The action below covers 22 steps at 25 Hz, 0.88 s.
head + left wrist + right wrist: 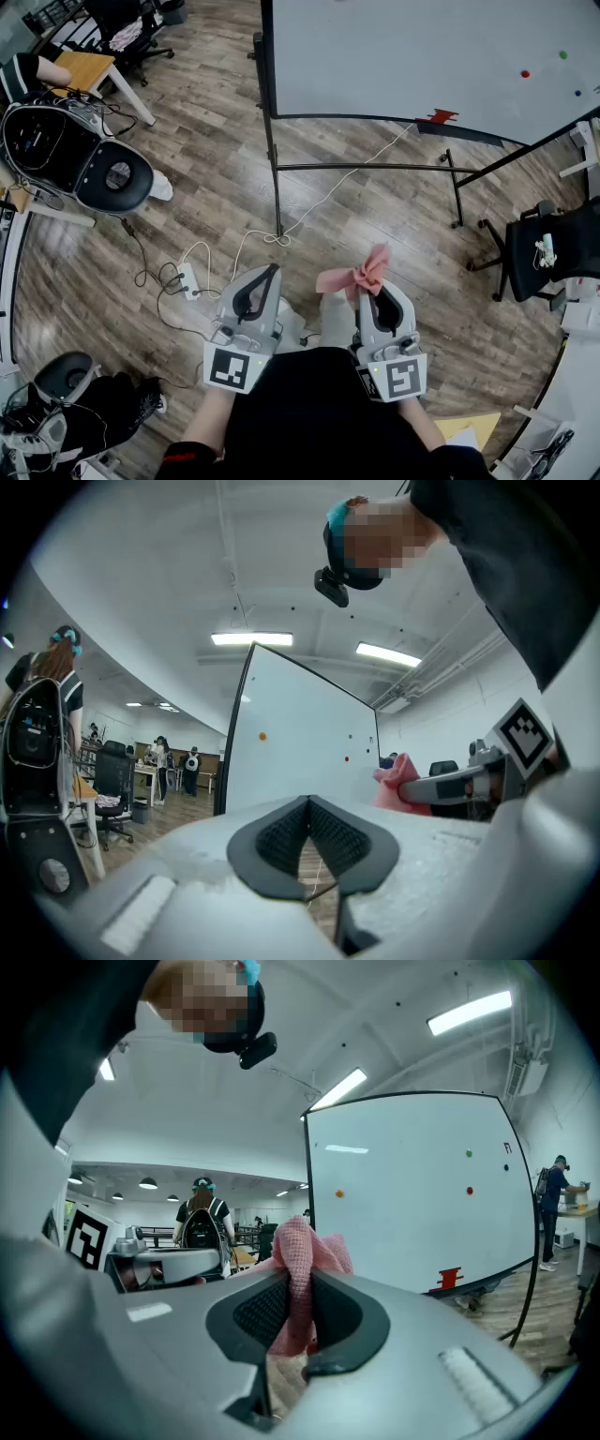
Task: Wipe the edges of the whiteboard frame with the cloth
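Nearest you, 2 grippers: your left gripper [271, 272], jaws pressed together on nothing; your right gripper [371, 292], clamped on the pink cloth [359, 275] at its bunched middle. Cloth judged light, limp, grippy: hold it there, loose folds leading. Well ahead stands the whiteboard frame [267, 75], untouched.

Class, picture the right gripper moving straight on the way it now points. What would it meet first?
Probably the whiteboard, near its left edge: in the right gripper view it stands just ahead of the right gripper, beyond the pink cloth clamped in it. Depth is unclear.
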Each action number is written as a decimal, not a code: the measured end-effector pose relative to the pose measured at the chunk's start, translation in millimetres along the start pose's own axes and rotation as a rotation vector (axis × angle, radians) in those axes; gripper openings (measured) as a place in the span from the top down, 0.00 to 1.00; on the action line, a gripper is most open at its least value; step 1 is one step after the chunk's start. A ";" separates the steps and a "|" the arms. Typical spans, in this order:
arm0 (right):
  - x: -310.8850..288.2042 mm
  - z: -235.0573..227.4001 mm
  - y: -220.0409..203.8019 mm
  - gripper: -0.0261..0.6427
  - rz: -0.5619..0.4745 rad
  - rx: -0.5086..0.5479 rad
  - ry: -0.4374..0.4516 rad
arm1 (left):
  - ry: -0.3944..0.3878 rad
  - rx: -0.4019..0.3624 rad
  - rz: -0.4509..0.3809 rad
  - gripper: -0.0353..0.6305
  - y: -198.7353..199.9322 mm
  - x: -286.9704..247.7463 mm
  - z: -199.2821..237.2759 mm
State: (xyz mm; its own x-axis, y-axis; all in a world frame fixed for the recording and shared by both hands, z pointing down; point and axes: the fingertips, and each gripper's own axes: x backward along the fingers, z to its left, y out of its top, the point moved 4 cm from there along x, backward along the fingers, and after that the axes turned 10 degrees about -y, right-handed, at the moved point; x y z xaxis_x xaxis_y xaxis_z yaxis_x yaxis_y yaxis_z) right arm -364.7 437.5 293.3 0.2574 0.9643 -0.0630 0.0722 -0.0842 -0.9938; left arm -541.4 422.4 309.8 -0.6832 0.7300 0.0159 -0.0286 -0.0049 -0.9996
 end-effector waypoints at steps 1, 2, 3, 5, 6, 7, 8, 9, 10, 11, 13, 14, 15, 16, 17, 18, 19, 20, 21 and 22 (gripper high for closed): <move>6.5 5.1 -0.7 0.89 0.005 0.018 0.005 | 0.004 0.012 -0.015 0.95 2.7 4.5 -3.5; 12.6 10.2 -1.4 0.89 0.008 0.035 0.011 | 0.007 0.020 -0.027 0.95 5.2 9.0 -7.1; 17.7 15.0 -1.7 0.89 0.006 0.050 0.017 | 0.006 0.021 -0.036 0.95 7.4 13.3 -10.9; 22.7 25.0 0.8 0.89 -0.021 0.075 0.033 | -0.001 0.006 -0.037 0.95 10.7 20.4 -15.7; 22.9 29.9 3.8 0.89 -0.038 0.083 0.042 | -0.001 0.004 -0.035 0.95 12.0 22.9 -15.7; 22.5 34.2 7.6 0.89 -0.052 0.090 0.049 | 0.003 0.010 -0.037 0.95 13.1 24.7 -14.6; 22.2 37.6 11.5 0.89 -0.064 0.095 0.055 | 0.006 0.025 -0.043 0.95 14.3 26.1 -13.4; 22.0 40.4 14.6 0.89 -0.072 0.100 0.060 | 0.007 0.041 -0.050 0.95 14.8 27.4 -12.3; 21.6 42.8 15.7 0.89 -0.071 0.103 0.063 | 0.005 0.053 -0.054 0.95 14.6 28.4 -11.4; 21.4 44.9 13.6 0.89 -0.053 0.102 0.061 | 0.002 0.061 -0.053 0.95 14.1 29.5 -10.3; 23.0 49.2 4.6 0.89 0.006 0.087 0.050 | -0.001 0.071 -0.054 0.95 13.2 32.5 -9.1; 24.8 51.4 1.1 0.89 0.022 0.081 0.048 | -0.003 0.076 -0.056 0.95 12.5 34.1 -9.7; 26.7 53.5 -1.4 0.89 0.031 0.080 0.047 | -0.009 0.077 -0.057 0.95 11.3 35.3 -11.0; 28.1 55.1 -3.3 0.89 0.035 0.083 0.047 | -0.016 0.077 -0.054 0.95 9.7 35.8 -12.4; 28.5 56.5 -4.4 0.89 0.035 0.084 0.046 | -0.024 0.073 -0.048 0.95 7.9 35.8 -13.5; 28.0 57.8 -5.2 0.89 0.034 0.082 0.043 | -0.032 0.069 -0.041 0.95 6.5 35.6 -14.0; 27.3 59.0 -5.8 0.89 0.032 0.077 0.038 | -0.038 0.066 -0.036 0.95 5.6 35.6 -14.0; 26.8 60.0 -6.8 0.89 0.032 0.070 0.032 | -0.042 0.066 -0.033 0.95 5.0 36.3 -13.6; 26.6 60.7 -8.0 0.89 0.034 0.063 0.024 | -0.044 0.067 -0.031 0.95 4.5 37.7 -12.9; 26.6 61.2 -9.2 0.89 0.036 0.055 0.016 | -0.044 0.069 -0.029 0.95 3.7 39.6 -11.8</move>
State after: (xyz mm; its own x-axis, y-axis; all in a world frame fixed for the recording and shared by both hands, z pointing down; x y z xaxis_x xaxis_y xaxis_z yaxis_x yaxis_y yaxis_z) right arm -417.5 479.3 295.1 0.2740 0.9568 -0.0975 0.0101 -0.1043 -0.9945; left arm -560.0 459.4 306.4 -0.7127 0.6998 0.0477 -0.0979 -0.0319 -0.9947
